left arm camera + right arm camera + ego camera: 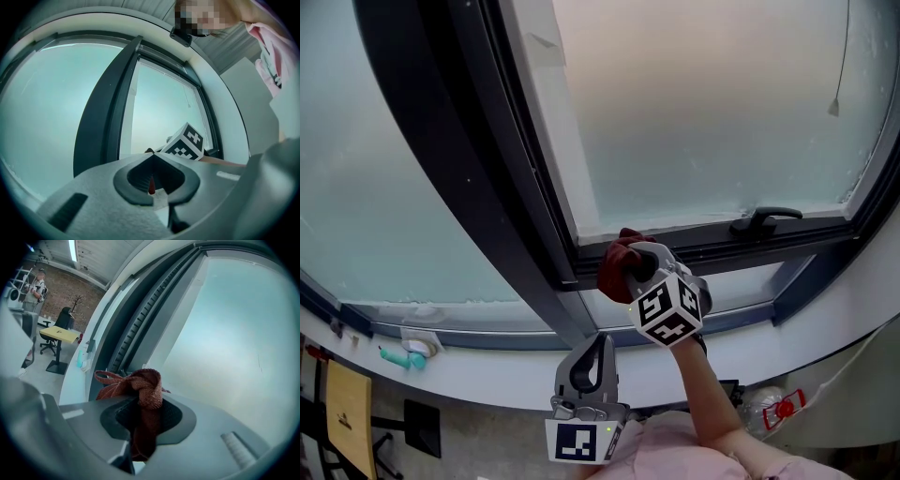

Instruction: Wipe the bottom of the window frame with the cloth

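Big window with pale frosted glass (703, 112) fills most of your head view, set in a dark grey metal window frame (487, 187) with a thick post running down the middle. A white curved sill (487, 370) runs below it.

Your right gripper (639, 265) is up at the frame's bottom rail (741, 246), at the lower left corner of the right pane, just beside the post. Its 2 jaws are clamped on the red-brown woven cloth (143, 385). The cloth bunches in a knot past the jaw tips and a tail of it hangs down between them. In the head view the bunched end sits against the dark bottom rail.

Your left gripper (600, 339) is lower, near your body, below the sill edge and well apart from the frame. Its jaws are pressed together at the tips with nothing in them.

A black lever window handle (764, 220) lies flat on the same rail, to the right of the cloth. A small teal object (403, 356) sits on the sill, far left.
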The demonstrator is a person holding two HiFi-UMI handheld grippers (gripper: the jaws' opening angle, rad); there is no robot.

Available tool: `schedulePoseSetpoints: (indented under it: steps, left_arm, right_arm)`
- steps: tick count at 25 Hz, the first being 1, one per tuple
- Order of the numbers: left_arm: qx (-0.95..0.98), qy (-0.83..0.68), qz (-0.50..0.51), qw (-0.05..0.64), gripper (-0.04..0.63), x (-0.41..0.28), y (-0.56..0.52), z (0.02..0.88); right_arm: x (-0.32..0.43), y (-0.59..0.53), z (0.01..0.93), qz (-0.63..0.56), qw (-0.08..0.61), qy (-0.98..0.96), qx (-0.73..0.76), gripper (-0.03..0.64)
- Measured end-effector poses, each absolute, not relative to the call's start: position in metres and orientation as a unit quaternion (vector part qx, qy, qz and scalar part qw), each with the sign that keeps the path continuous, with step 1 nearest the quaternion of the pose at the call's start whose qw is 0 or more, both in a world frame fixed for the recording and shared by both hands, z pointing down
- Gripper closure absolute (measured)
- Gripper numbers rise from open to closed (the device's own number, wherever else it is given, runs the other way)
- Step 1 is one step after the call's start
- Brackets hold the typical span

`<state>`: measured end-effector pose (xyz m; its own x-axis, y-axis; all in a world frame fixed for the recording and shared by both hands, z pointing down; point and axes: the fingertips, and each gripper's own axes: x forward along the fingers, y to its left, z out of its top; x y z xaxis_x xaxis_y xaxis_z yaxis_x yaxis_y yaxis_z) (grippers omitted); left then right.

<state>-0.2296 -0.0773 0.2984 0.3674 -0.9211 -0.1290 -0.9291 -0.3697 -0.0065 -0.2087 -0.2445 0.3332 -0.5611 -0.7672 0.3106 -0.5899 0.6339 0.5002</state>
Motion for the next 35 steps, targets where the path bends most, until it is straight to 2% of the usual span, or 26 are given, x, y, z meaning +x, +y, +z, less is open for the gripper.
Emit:
schedulePoseSetpoints:
  steps: [20,35]
  left_arm:
    - [-0.816,0.575,0.04,0.05,0.601,-0.174,-0.061,0.303]
    - [-0.819,0.571,0.044,0.045,0.601,-0.16,-0.056,0.307]
  right_arm:
    - [-0.168,-0.244,0.336,-0.16,0.247,-0.876,0.382,0.551]
    - [-0.136,-0.246,0.337,-0.148,0.237,-0.871,0.405,0.551]
